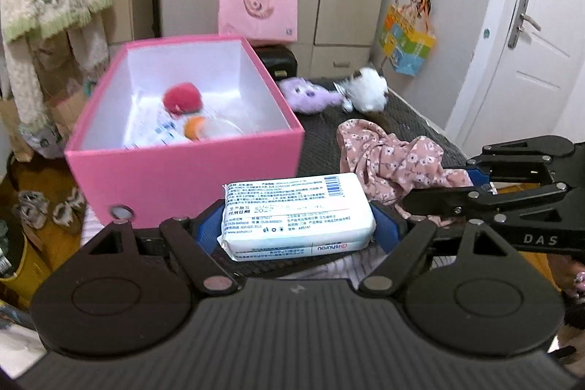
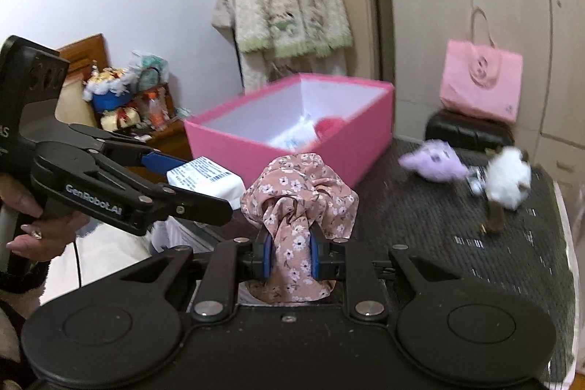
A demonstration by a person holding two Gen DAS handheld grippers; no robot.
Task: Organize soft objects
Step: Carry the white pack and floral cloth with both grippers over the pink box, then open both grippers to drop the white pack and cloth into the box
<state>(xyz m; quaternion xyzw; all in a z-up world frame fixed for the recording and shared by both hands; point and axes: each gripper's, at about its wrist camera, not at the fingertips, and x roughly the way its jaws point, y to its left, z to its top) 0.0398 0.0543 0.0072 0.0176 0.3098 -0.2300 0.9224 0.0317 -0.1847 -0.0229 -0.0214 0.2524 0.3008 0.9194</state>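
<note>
My left gripper [image 1: 298, 225] is shut on a white tissue pack [image 1: 296, 212] and holds it in front of the open pink box [image 1: 182, 170]. The box holds a red plush ball [image 1: 181, 98], an orange item and white packs. My right gripper [image 2: 291, 260] is shut on a pink floral cloth [image 2: 298, 203], bunched above the dark tabletop [image 2: 457, 243]. The cloth also shows in the left wrist view [image 1: 387, 159], with the right gripper [image 1: 471, 185] at its right. In the right wrist view the left gripper [image 2: 204, 185] with the pack [image 2: 204, 178] is at left. A purple plush [image 1: 310, 95] and a white plush [image 1: 367, 90] lie beyond the box.
A pink tote bag [image 1: 257, 10] stands on a black case [image 1: 278, 61] by the wardrobe. A fluffy cardigan [image 2: 289, 13] hangs on a rack behind the box. A white door [image 1: 530, 42] is at right. Clutter sits on a wooden stand [image 2: 128, 97] at left.
</note>
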